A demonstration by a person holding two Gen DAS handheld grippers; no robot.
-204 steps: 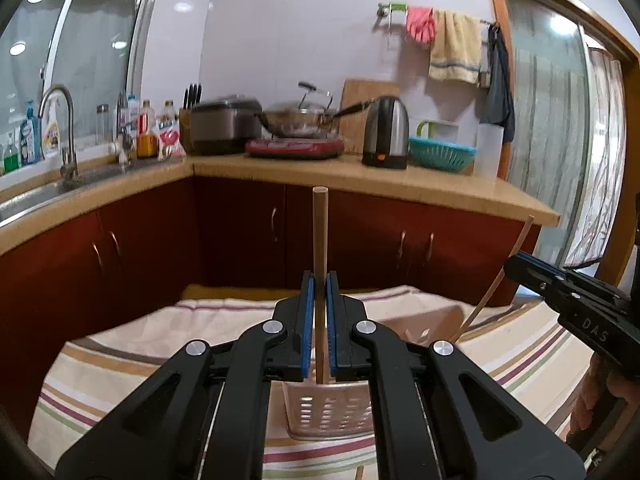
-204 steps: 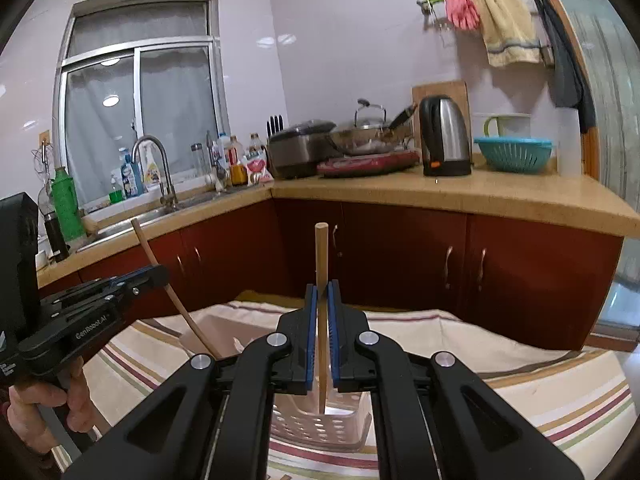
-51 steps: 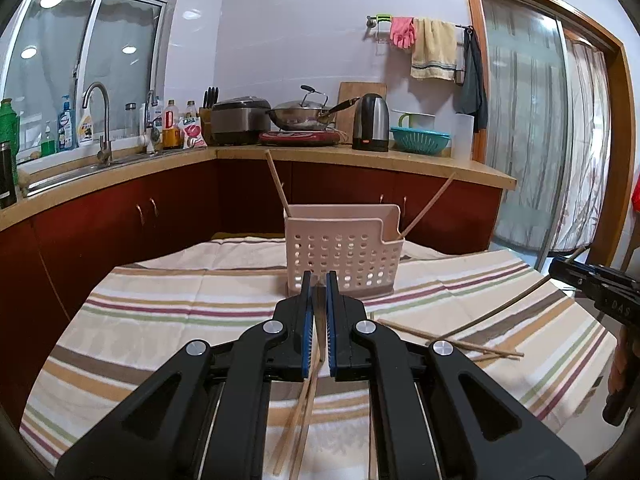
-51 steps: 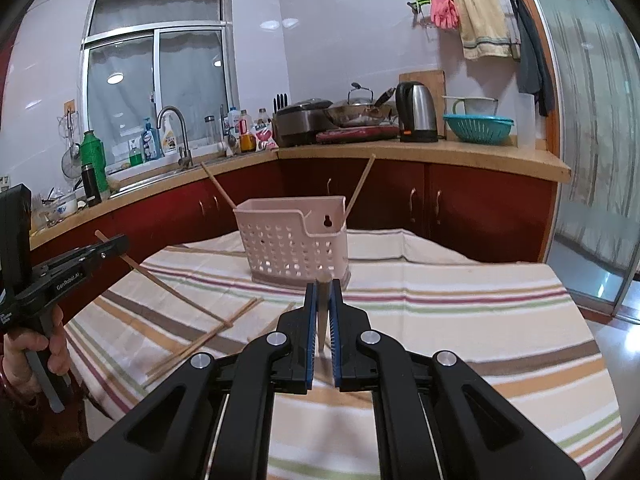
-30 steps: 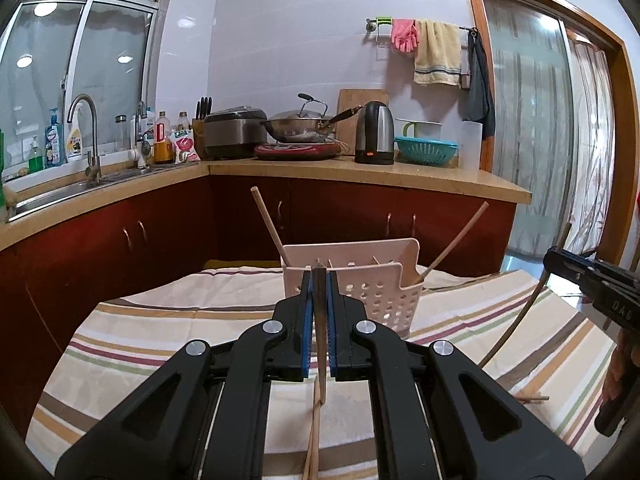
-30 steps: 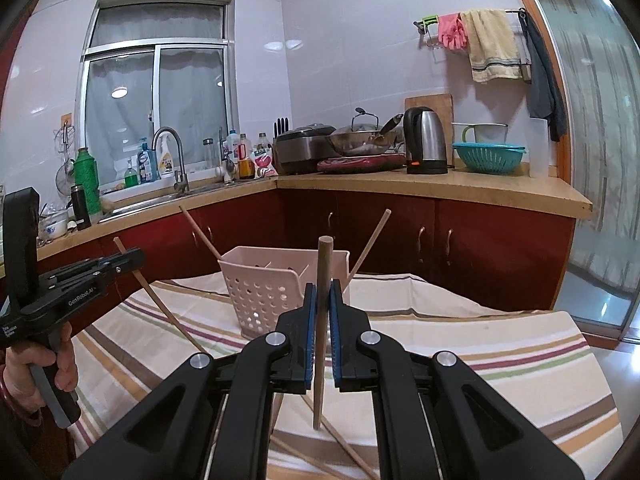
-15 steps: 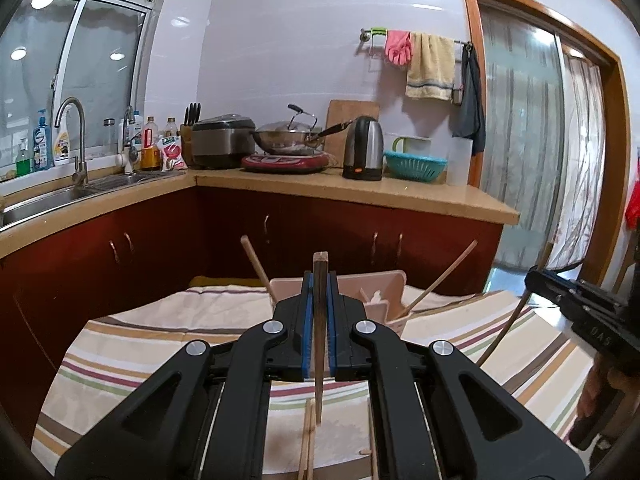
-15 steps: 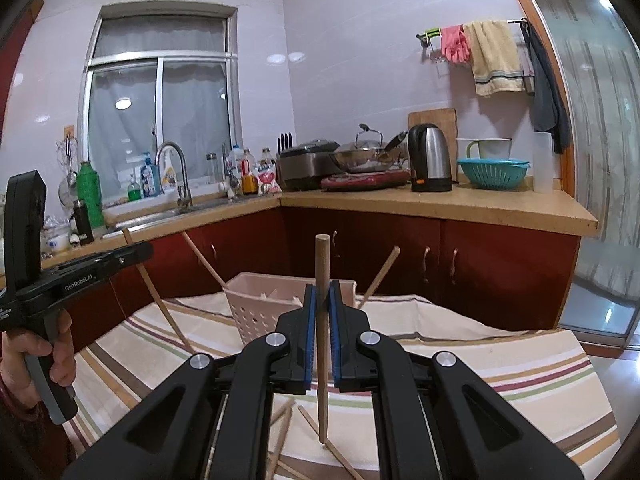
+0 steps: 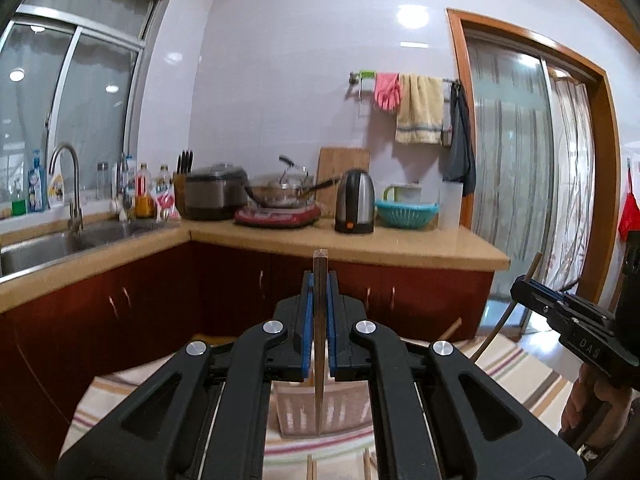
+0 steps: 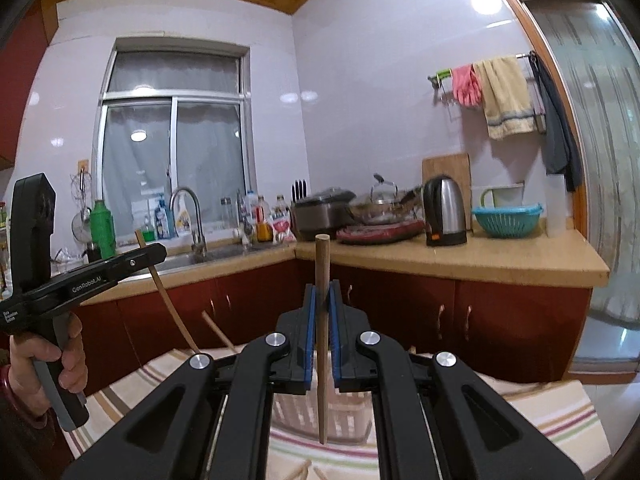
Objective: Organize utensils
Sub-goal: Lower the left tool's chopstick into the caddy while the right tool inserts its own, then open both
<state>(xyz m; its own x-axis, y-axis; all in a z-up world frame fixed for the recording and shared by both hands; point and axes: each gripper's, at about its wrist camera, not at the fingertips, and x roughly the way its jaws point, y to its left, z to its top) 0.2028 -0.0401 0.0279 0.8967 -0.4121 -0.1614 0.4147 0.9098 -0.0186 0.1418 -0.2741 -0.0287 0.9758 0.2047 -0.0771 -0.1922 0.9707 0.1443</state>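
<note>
left wrist view, nearest: my left gripper (image 9: 319, 320) is clenched on a dark chopstick (image 9: 319, 344), held upright between the blue pads, its tip hanging above the pink perforated basket (image 9: 304, 410). right wrist view, nearest: my right gripper (image 10: 322, 328) is clenched on a lighter wooden chopstick (image 10: 322, 336), also upright, its lower end over the same basket (image 10: 296, 412).

the basket stands on the striped cloth (image 9: 520, 368) covering the bench, largely hidden behind the gripper arms in both views; which edge of the bench it is nearest i cannot tell. loose chopstick ends (image 9: 310, 466) lie on the cloth at the near edge, just below the basket. one chopstick (image 9: 450, 327) leans out of the basket on its right side; a second (image 10: 218, 332) leans out on its left.

mid-distance: in the left view the other gripper (image 9: 520, 282) enters from the right edge, a hand (image 9: 592, 404) on its grip. in the right view the opposite gripper (image 10: 158, 252) enters from the left, hand (image 10: 44, 364) on the handle, its chopstick slanting down toward the bench.

far: the kitchen counter (image 9: 360, 240) carries a kettle (image 9: 355, 206), a wok (image 9: 286, 192), a rice cooker (image 9: 214, 194) and a teal colander (image 9: 406, 212); sink tap (image 9: 68, 184) at left; towels (image 9: 418, 108) on the wall rail.
</note>
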